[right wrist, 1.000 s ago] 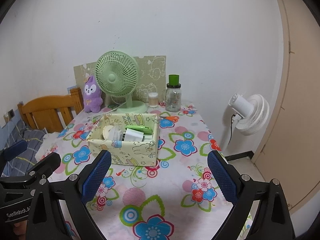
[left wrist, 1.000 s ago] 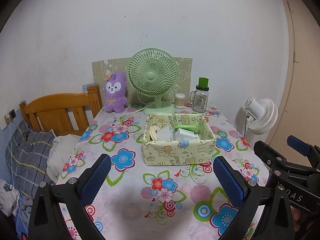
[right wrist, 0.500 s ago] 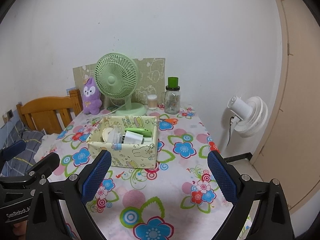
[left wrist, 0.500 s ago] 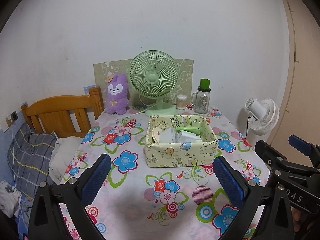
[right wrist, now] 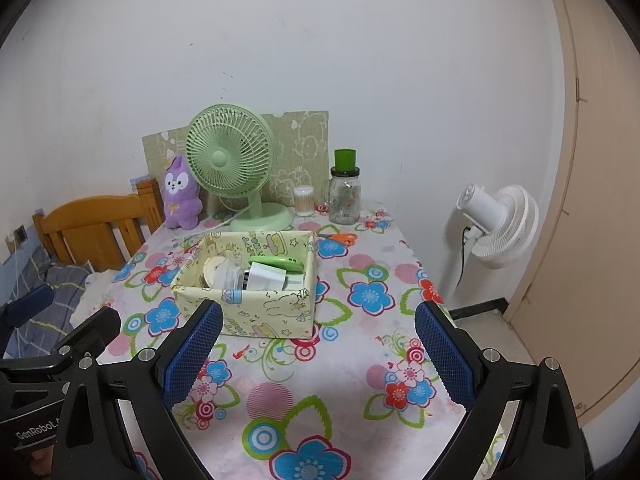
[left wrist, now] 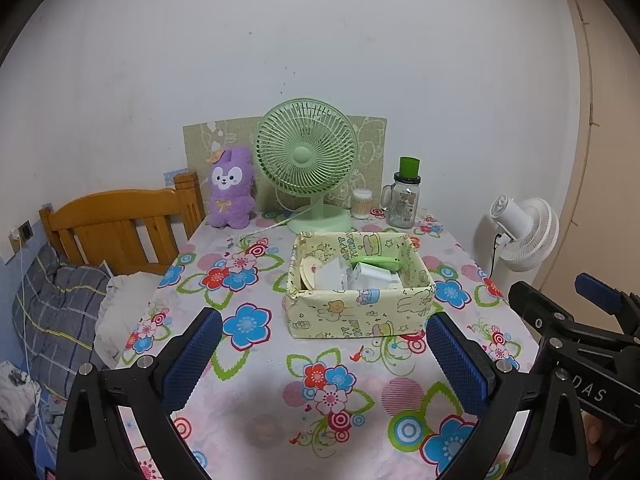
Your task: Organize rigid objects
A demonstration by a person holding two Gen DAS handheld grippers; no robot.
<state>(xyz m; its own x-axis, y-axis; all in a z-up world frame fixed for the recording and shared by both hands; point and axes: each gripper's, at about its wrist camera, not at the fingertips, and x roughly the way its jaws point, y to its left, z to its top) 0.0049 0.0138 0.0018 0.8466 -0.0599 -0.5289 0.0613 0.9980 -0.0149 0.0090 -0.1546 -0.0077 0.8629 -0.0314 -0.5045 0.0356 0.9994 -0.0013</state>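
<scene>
A pale yellow cartoon-print box (left wrist: pixel 360 314) (right wrist: pixel 256 312) stands mid-table. Inside it lie a cream round disc (left wrist: pixel 310 270), white packets (right wrist: pixel 266 276) and a flat green item (right wrist: pixel 276 262). Orange-handled scissors (right wrist: pixel 338 238) rest on the cloth behind the box. My left gripper (left wrist: pixel 322 336) hovers open over the near table, short of the box, with nothing between its blue pads. My right gripper (right wrist: pixel 318 332) is likewise open and empty, in front of the box's right corner. Each gripper shows at the edge of the other's view: the right gripper (left wrist: pixel 564 296) and the left gripper (right wrist: pixel 60 316).
Along the wall stand a green desk fan (left wrist: pixel 306 156), a purple plush (left wrist: pixel 232 194), a cotton swab tub (left wrist: pixel 362 204) and a glass jar with a green lid (left wrist: pixel 404 198). A wooden headboard (left wrist: pixel 116 224) and bedding are left; a white floor fan (right wrist: pixel 496 224) is right.
Hardly anything: both views drift very slightly, and both grippers stay open and empty at the near side of the table.
</scene>
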